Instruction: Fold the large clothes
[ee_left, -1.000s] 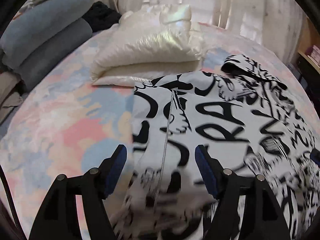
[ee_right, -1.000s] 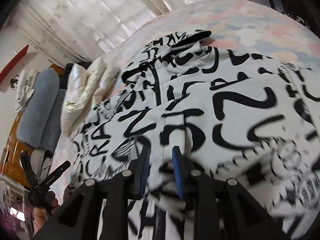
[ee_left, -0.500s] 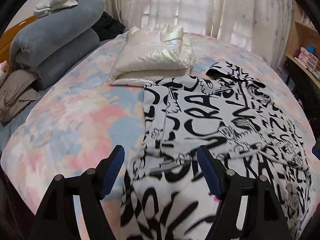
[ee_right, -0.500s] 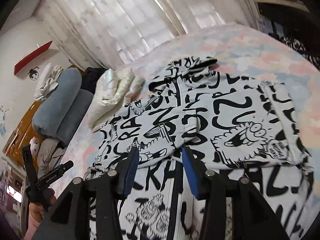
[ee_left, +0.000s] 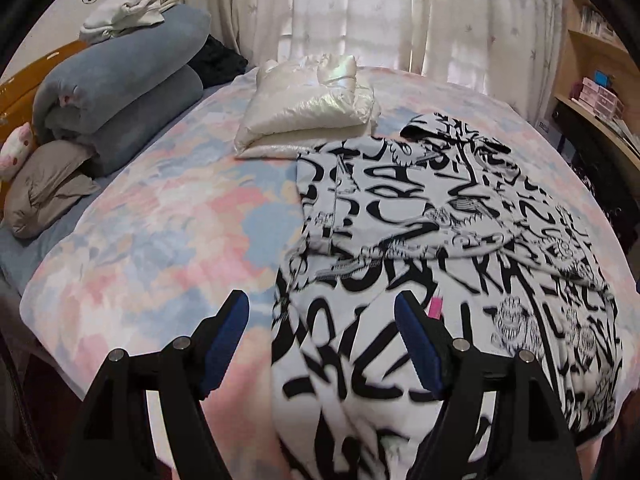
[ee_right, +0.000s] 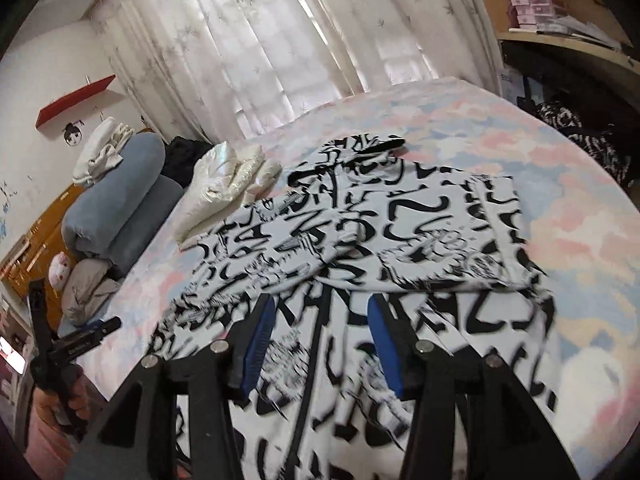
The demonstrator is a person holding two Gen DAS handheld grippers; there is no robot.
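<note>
Above the near hem of the printed jacket (ee_left: 420,208), we are lifting the left gripper (ee_left: 320,336) and right gripper (ee_right: 320,340) away, both released and empty, right jaws just opening; sleeves folded, bottom fold remaining.

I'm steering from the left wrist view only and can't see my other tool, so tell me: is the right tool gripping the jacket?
Observer: No. The right tool is open above the jacket. Its jaws have just been opening, and no cloth is between them.
Operator: And how does my left tool look from that side?
Observer: The left tool shows low at the left of the right wrist view, held in a hand beside the bed, apart from the jacket.
</note>
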